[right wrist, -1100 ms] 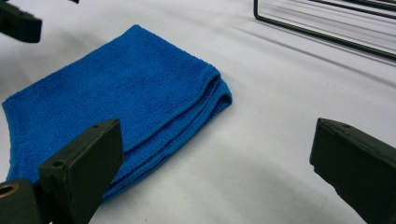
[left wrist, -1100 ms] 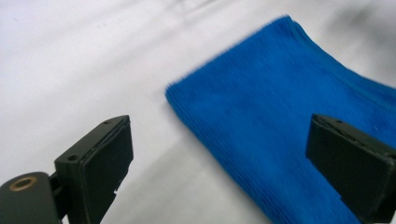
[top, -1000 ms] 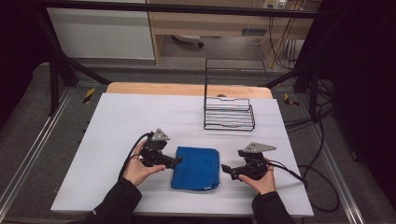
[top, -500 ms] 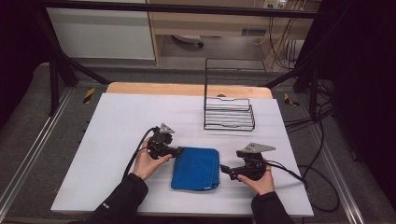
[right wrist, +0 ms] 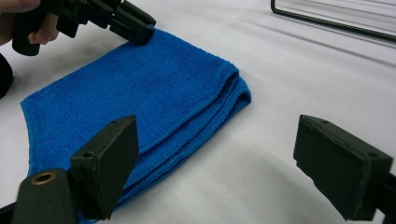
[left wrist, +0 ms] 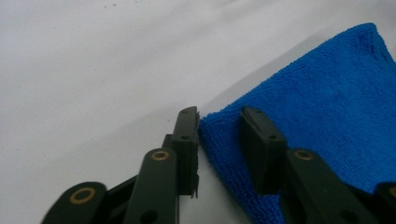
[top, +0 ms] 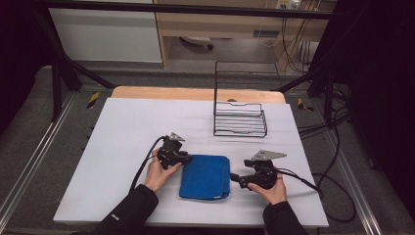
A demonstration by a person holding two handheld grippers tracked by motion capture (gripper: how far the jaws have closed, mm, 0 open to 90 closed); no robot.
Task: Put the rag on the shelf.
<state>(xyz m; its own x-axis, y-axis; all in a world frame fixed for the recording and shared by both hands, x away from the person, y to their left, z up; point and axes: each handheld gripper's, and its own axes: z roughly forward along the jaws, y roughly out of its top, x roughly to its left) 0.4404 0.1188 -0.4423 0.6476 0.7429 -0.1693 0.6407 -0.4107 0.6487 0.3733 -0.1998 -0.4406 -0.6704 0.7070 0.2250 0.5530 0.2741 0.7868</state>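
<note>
— Looking at the folded blue cloth (top: 205,176): where does it lie?

— Flat on the white table (top: 122,132), near the front edge, between both hands, with the wire rack (top: 240,120) well behind it.

— And the left gripper (left wrist: 219,121)?

— Its jaws straddle the cloth's far left corner, one on top and one off the edge, with a narrow gap between them, not clamped.

— The right gripper (right wrist: 215,154)?

— Spread wide, just beside the cloth's right folded edge, holding nothing.
</note>
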